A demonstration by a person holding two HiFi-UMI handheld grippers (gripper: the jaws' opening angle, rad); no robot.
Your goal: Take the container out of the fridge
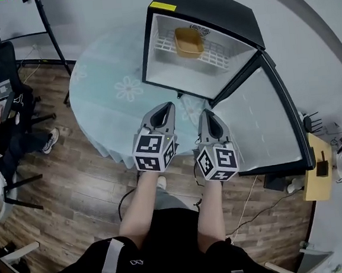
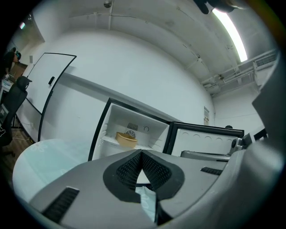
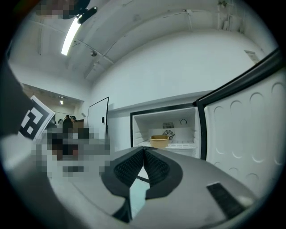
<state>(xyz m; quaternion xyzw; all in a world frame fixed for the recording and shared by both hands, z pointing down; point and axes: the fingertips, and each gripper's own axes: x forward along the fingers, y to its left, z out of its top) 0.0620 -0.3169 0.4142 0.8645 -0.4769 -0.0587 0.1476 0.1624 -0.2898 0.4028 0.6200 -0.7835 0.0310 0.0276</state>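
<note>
Right, table: round table [image 1: 105, 103] under a pale blue flowered cloth, carrying the fridge.
Fridge: small black fridge [image 1: 207, 8], white inside, its door [image 1: 259, 125] swung wide open on the right.
Grippers: left gripper [image 1: 169, 105] and right gripper [image 1: 204, 112], jaws pressed together on nothing, side by side, well short of the opening.
Container: shallow tan plastic container [image 1: 188, 42] on the white wire shelf [image 1: 214, 55], straight ahead of both tips; neither looks clearly nearer.

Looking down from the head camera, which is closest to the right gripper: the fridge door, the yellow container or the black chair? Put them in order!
1. Fridge door: swung open, just to the right of the right gripper.
2. Yellow container: farther ahead, inside the fridge.
3. Black chair: far off to the left, on the floor.
</note>
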